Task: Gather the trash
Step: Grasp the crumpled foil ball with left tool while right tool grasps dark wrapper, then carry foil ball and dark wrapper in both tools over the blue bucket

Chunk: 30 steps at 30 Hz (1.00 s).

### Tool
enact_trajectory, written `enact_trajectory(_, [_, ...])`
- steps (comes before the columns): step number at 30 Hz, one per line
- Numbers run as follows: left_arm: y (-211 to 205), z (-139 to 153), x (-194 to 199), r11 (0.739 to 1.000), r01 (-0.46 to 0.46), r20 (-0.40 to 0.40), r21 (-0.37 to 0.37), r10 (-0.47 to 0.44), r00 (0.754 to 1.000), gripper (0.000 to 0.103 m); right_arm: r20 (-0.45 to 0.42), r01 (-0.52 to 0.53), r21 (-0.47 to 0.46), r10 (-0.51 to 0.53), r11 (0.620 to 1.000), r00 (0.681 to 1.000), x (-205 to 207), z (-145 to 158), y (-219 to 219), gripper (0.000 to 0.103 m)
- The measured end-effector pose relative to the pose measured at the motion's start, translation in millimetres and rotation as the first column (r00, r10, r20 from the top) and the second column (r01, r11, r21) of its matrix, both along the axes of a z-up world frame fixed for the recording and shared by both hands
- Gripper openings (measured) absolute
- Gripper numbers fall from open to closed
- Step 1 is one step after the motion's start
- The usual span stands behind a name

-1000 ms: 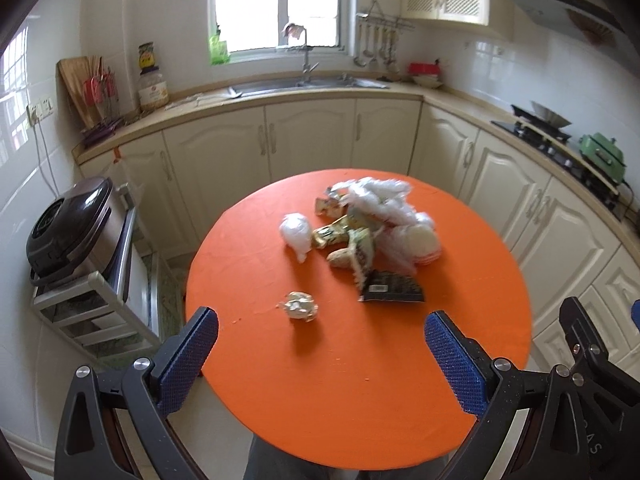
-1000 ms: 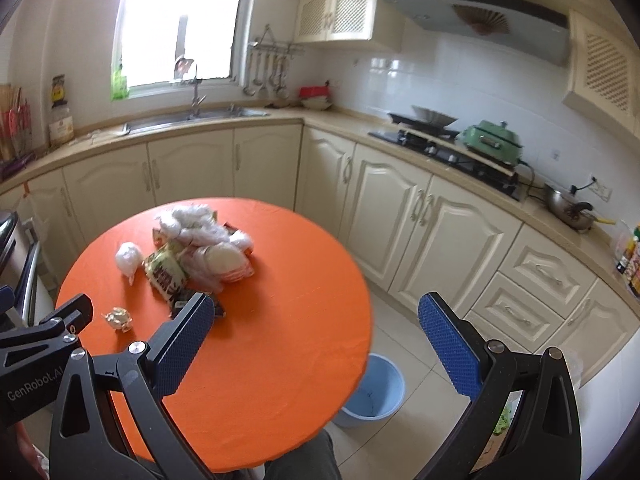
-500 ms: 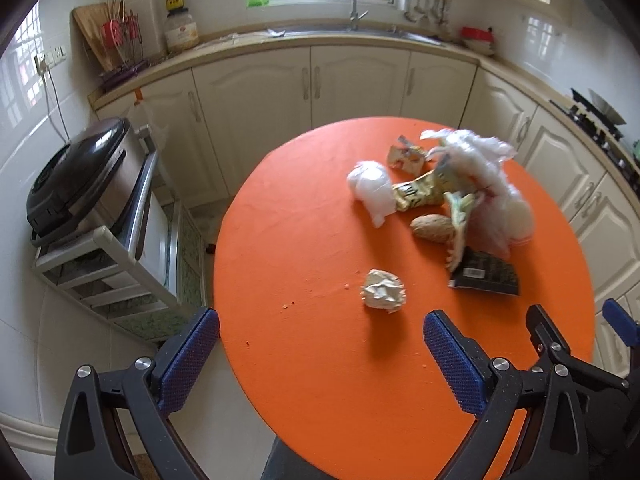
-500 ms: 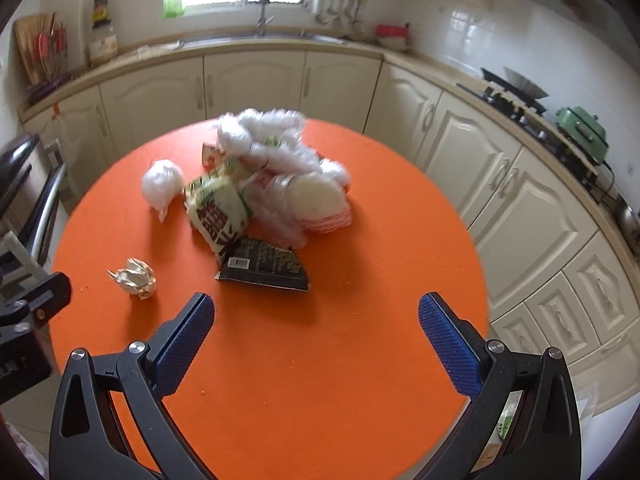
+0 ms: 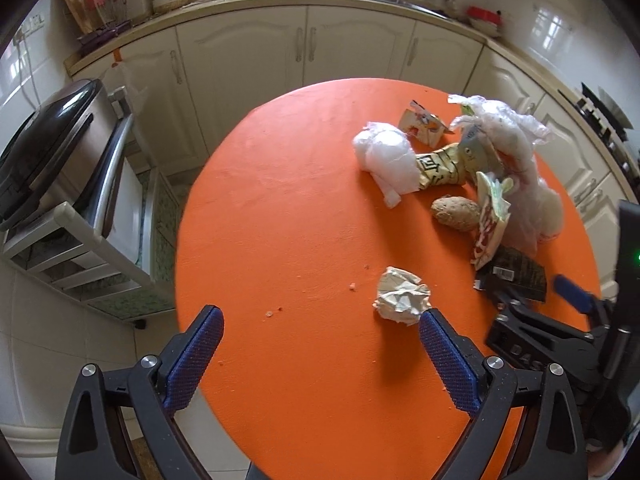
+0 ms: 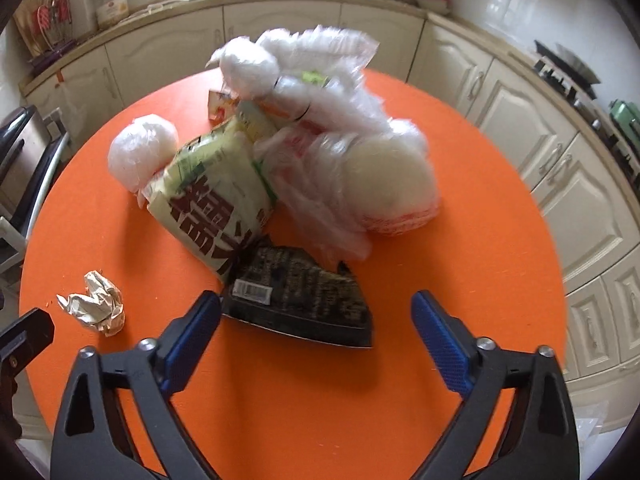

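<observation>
Hovering: we are holding both grippers over the table (image 5: 304, 208).
Left gripper (image 5: 320, 344): fingers apart, empty; paper ball (image 5: 402, 295) beside its right finger.
Right gripper (image 6: 316, 330): fingers closing, nothing clamped; dark packet (image 6: 304, 300) lying between them.
Bags: clear bag (image 6: 360, 168) is holding white stuff; contents unclear.

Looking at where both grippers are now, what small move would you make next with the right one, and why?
Probably lower the right gripper a little further onto the dark wrapper. Its jaws are closing, but the wrapper lies flat on the orange table between the pads, not yet pinched.

Round orange table (image 5: 280, 208): crumpled paper (image 5: 402, 295), dark packet (image 6: 298, 298), wrapper heap (image 6: 304, 152).
</observation>
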State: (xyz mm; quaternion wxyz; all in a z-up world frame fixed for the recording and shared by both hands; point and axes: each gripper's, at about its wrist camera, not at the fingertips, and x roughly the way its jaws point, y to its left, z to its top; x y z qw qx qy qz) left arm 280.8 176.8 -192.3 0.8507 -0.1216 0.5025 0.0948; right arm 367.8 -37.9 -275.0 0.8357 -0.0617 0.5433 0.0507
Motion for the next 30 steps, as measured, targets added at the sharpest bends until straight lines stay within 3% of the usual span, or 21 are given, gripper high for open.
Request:
enact_trajectory(1, [-4,-2,1,1.0,0.016,0.001,-0.01,-0.016,1.0,0.095,-0.021,-0.003,0.02,0.003,1.0,1.0,1,-4,0,0.079])
enact_trajectory(3, [-9,-6,4,0.999,0.033,0.0,-0.021,-0.033,0.999,0.095,-0.021,0.008,0.076,-0.007,0.997,1.0,-2,-6,-5,0.078])
enact_trajectory(6, [-16,-12,6,0.998,0.049,-0.01,-0.032,-0.049,0.999,0.095,-0.007,-0.001,0.084,0.002,0.996,1.0,-6,-6,-8,0.073])
enact_trajectory(9, [-18,-18,14,0.997,0.057,-0.019,-0.046,-0.058,0.998,0.094,0.01,0.003,0.127,-0.005,0.992,1.0,-12,-1,-16,0.04])
enact_trajectory(10, [-19,-21,15,0.997,0.054,-0.023,-0.048,-0.055,0.998,0.088,0.006,0.008,0.149,-0.009,0.989,1.0,-14,0,-21,0.012])
enact_trajectory(14, [-24,-36,26,0.997,0.053,-0.062,-0.05,-0.056,0.996,0.068,0.007,0.011,0.162,-0.012,0.987,1.0,-14,-3,-29,0.011])
enact_trajectory(16, [-30,-39,28,0.999,0.051,-0.05,-0.008,-0.051,0.997,0.063,0.008,0.007,0.169,-0.008,0.986,1.0,-15,-3,-31,0.011])
enact_trajectory(20, [-34,-40,27,0.998,0.026,-0.037,0.051,-0.024,0.999,0.029,0.014,0.02,0.194,-0.023,0.981,1.0,-18,0,-34,0.011])
enact_trajectory(25, [-28,-39,24,1.0,0.019,-0.027,-0.002,-0.019,0.999,0.029,0.046,0.014,0.227,-0.025,0.974,0.999,-27,9,-38,0.009])
enact_trajectory(30, [-30,-35,23,0.999,0.035,-0.032,-0.002,-0.035,0.999,0.028,0.084,0.014,0.251,-0.036,0.968,0.996,-34,20,-41,0.006])
